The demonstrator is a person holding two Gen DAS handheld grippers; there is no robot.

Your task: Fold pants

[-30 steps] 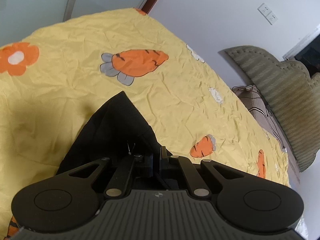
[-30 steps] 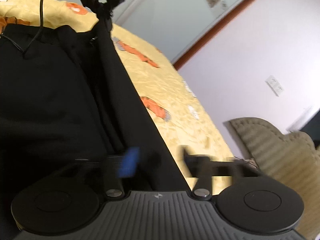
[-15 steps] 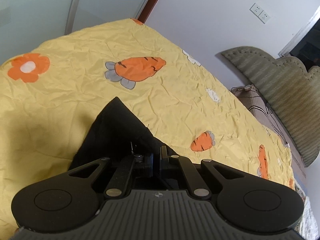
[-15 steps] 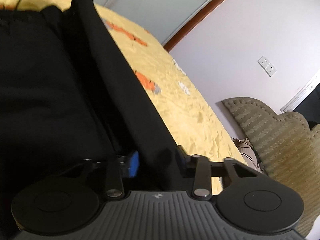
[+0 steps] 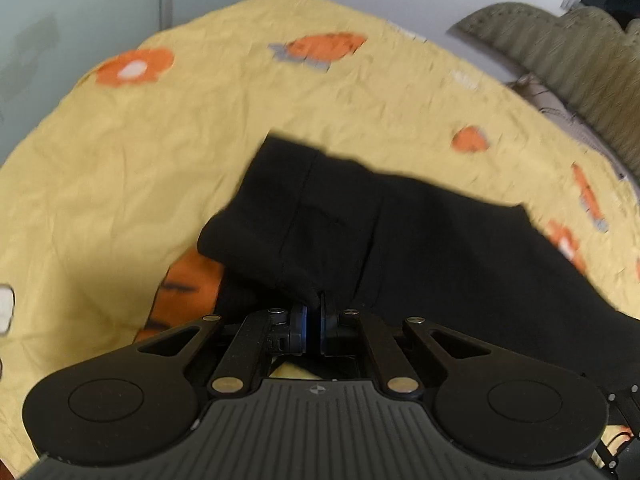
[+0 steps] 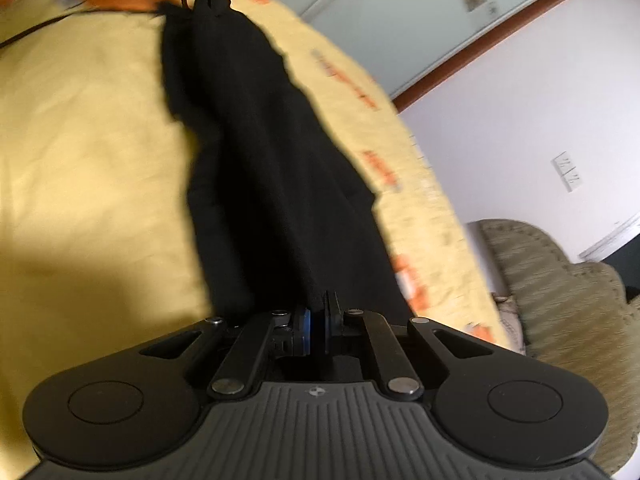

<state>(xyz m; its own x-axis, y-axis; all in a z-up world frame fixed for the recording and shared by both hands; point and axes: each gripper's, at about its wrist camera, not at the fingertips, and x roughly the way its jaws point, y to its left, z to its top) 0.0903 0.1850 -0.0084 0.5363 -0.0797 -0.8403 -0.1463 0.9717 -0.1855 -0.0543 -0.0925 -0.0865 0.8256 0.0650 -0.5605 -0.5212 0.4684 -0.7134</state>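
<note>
- We see the bedsheet, yellow, creased, printed with orange carrots; motion blur softens its prints, and wide bare cloth lies to the left of the garment.
- The pants, black and matte, stretch as a long band between both grippers; their lower end is hidden behind the near housing.
- The right gripper has just closed and pinches the fabric edge.
- The left gripper is clamped on a folded corner.

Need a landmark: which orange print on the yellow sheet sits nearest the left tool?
The striped orange print half hidden under the black fabric pants, just left of the left tool; the flower print lies far beyond.
</note>
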